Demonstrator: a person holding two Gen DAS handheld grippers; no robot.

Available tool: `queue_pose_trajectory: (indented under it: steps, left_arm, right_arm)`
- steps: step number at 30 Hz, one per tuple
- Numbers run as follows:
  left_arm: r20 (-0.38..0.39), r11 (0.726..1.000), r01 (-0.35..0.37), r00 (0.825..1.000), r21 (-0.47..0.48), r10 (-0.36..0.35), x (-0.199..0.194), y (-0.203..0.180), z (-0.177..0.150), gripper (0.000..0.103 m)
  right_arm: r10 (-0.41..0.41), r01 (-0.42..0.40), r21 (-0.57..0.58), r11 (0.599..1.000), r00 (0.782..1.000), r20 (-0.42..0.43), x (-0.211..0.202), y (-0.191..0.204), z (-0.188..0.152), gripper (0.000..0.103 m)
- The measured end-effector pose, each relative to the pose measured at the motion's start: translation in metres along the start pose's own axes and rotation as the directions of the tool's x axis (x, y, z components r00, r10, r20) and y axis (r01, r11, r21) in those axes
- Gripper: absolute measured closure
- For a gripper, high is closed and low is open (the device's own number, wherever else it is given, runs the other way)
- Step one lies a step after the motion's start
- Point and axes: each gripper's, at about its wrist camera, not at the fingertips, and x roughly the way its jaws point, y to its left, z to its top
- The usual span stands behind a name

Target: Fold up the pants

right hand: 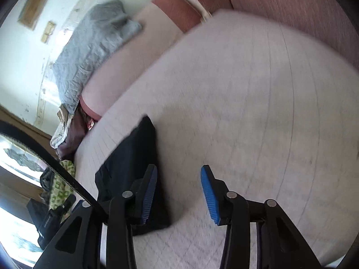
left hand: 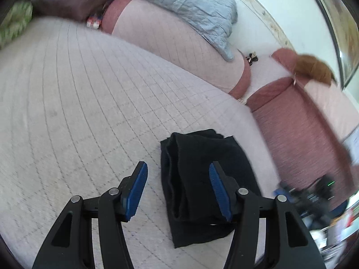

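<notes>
Both views are taken from wrist-mounted fisheye cameras angled downward along the fingers of each tool. In the left wrist view, the left tool point(left hand: 178, 170) is framed close above the quilted bed point(left hand: 67, 112). The same bed, folded black pants point(left hand: 202, 179) and grey blanket point(left hand: 179, 2) are shared with the right wrist view.

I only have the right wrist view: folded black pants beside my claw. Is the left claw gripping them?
Observer: No. The left claw is open, and its blue pads press on nothing.
Operator: Does the fold look tidy?
Observer: The black pants lie as a compact bundle on the quilted cover, with layered edges showing along one side.
Operator: Anything else nearby that I can't see?
Observer: An orange-brown cloth lies on the far reddish cushion.
</notes>
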Motion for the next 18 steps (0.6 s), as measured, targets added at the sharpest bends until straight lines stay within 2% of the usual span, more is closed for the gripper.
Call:
queue_pose_trajectory:
  steps: [2, 3, 4, 5, 6, 10, 18]
  left_arm:
    - [0.028, 0.996, -0.071, 0.997, 0.058, 0.069, 0.000, -0.012, -0.003, 0.042]
    - [0.047, 0.989, -0.117, 0.992, 0.086, 0.113, -0.001, -0.018, -0.004, 0.033]
    - [0.068, 0.979, -0.172, 0.984, 0.108, 0.165, -0.001, -0.024, -0.006, 0.024]
    - [0.084, 0.971, -0.210, 0.976, 0.119, 0.200, -0.001, -0.028, -0.007, 0.022]
    - [0.094, 0.965, -0.229, 0.971, 0.128, 0.218, -0.001, -0.031, -0.008, 0.021]
    - [0.065, 0.967, -0.217, 0.976, 0.131, 0.210, 0.005, -0.030, -0.008, 0.021]
    - [-0.030, 0.987, -0.142, 0.989, 0.068, 0.145, 0.019, -0.019, -0.007, 0.021]
  right_arm:
    - [-0.037, 0.044, -0.095, 0.994, 0.997, 0.069, -0.006, 0.018, -0.002, 0.042]
    - [-0.060, 0.077, -0.152, 0.985, 0.992, 0.112, -0.007, 0.028, -0.007, 0.034]
    - [-0.091, 0.119, -0.199, 0.973, 0.985, 0.145, -0.006, 0.036, -0.013, 0.031]
    - [-0.141, 0.183, -0.253, 0.950, 0.974, 0.175, 0.000, 0.045, -0.022, 0.029]
    - [-0.164, 0.207, -0.273, 0.940, 0.972, 0.170, 0.007, 0.048, -0.026, 0.029]
    - [-0.120, 0.140, -0.255, 0.957, 0.988, 0.093, 0.022, 0.047, -0.030, 0.029]
    - [-0.138, 0.149, -0.227, 0.963, 0.989, 0.061, 0.038, 0.035, -0.029, 0.029]
